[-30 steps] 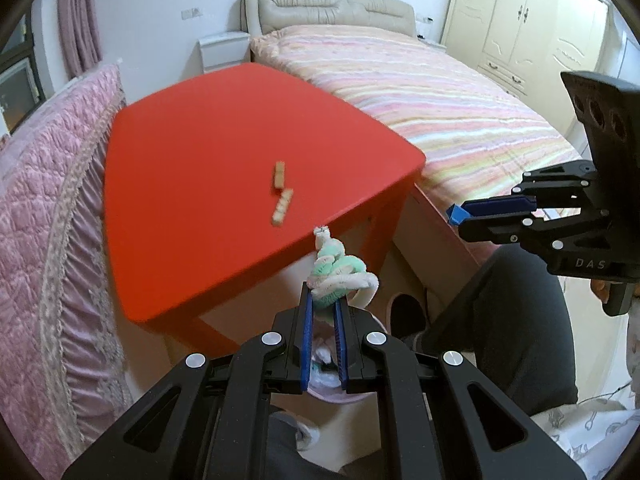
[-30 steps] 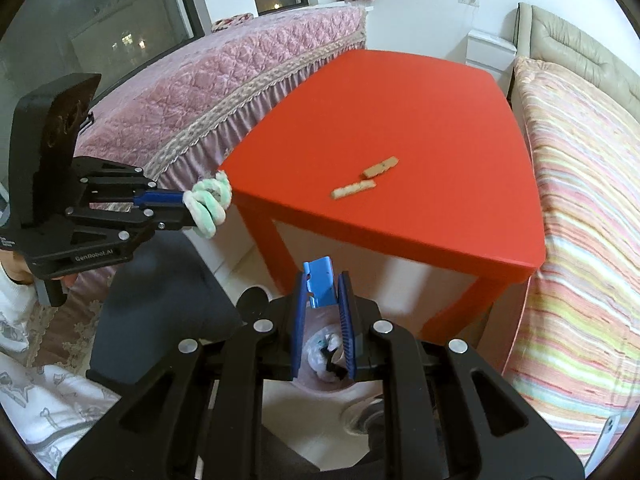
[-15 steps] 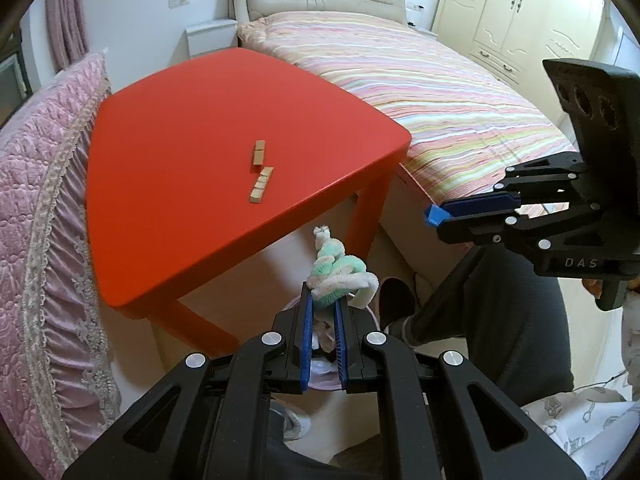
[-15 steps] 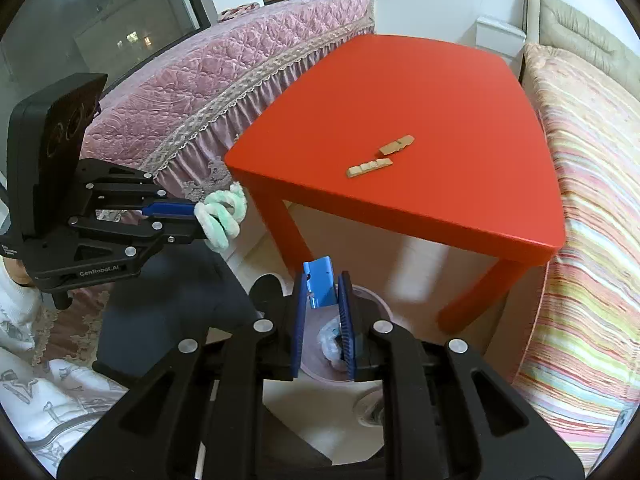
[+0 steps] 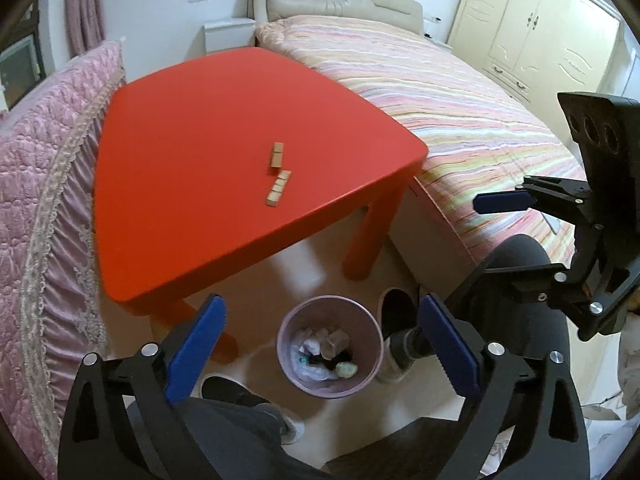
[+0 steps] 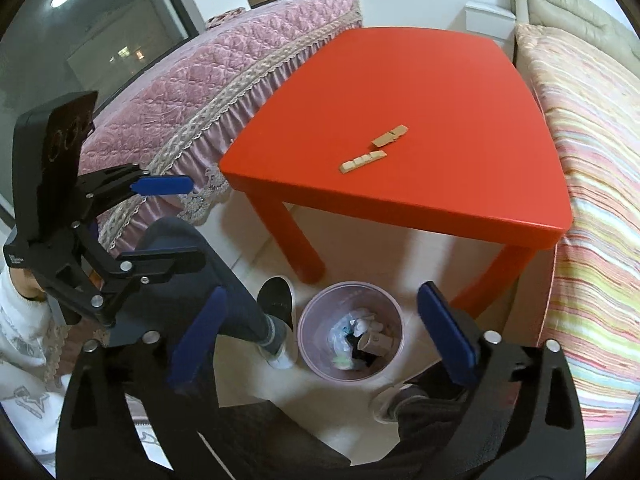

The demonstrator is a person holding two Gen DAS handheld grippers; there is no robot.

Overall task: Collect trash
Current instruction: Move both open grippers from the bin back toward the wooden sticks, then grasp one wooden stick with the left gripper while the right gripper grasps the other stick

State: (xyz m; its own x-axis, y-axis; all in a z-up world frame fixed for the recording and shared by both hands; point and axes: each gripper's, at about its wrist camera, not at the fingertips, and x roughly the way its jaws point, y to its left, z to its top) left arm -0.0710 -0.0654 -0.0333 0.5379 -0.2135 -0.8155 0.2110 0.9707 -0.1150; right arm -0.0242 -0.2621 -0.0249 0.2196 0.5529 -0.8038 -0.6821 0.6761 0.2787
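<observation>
Bedroom floor between two beds, pink bin (image 5: 329, 350) on the tiles just in front of the red desk (image 5: 208, 152), already holding wrappers and crumpled bits, incl. a pale green lump near its front rim. Both grippers hang above the bin: left gripper (image 5: 320, 350) and right gripper (image 6: 326, 338) have just been opening, fingers (image 5: 196, 342) now spread wide with nothing between them, released. Remaining trash relative to the bin: two small wooden block strips (image 5: 277, 181) on the desk top, beyond the bin, lying near each other close to the desk's near edge. Person's shoes (image 5: 394, 312) stand just beside the bin on either side, dark trouser legs beneath the grippers. Striped bed (image 5: 460, 120) right of the desk, pink quilted bed (image 5: 44, 184) left of it.

Risks, as I judge them: the strips are thin and flat, so the fingers could slide off or push them along the slick top and off the edge; grabbing both at once may drop one short of the bin; a foot or low gripper could knock the light bin over.
</observation>
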